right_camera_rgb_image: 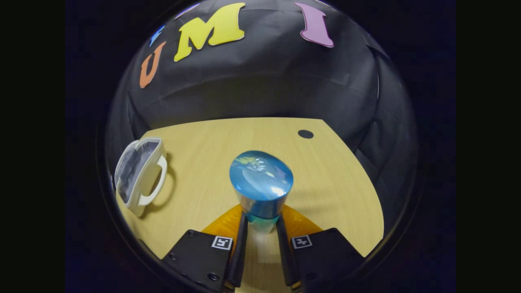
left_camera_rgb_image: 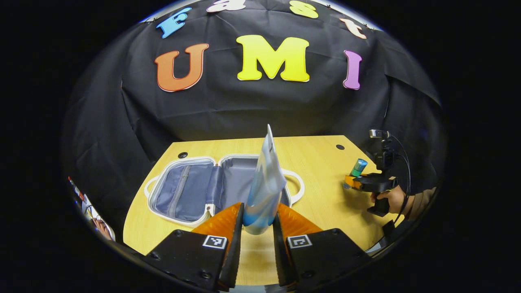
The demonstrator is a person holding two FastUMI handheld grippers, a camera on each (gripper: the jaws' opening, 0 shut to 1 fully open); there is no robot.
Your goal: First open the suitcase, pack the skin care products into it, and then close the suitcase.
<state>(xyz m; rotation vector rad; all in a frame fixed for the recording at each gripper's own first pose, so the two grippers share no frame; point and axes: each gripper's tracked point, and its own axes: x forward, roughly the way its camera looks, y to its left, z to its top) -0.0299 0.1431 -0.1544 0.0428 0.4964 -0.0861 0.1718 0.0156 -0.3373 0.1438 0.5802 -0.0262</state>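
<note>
In the left gripper view my left gripper (left_camera_rgb_image: 259, 221) is shut on a blue and white skin care tube (left_camera_rgb_image: 265, 187), held upright above the table just in front of the suitcase. The small white suitcase (left_camera_rgb_image: 183, 189) lies open and flat, showing its grey lining and zip pocket. Far right in that view, a hand holds my right gripper (left_camera_rgb_image: 353, 180) with a blue-capped bottle (left_camera_rgb_image: 358, 167) in it. In the right gripper view my right gripper (right_camera_rgb_image: 260, 224) is shut on that bottle (right_camera_rgb_image: 261, 181), its blue cap toward the camera. The suitcase (right_camera_rgb_image: 140, 175) lies at the left there.
The wooden table (left_camera_rgb_image: 317, 162) has round cable holes at its back corners (left_camera_rgb_image: 340, 147) (right_camera_rgb_image: 305, 134). Black cloth walls close the booth behind and beside the table. Bare tabletop (right_camera_rgb_image: 228, 142) stretches between the bottle and the suitcase.
</note>
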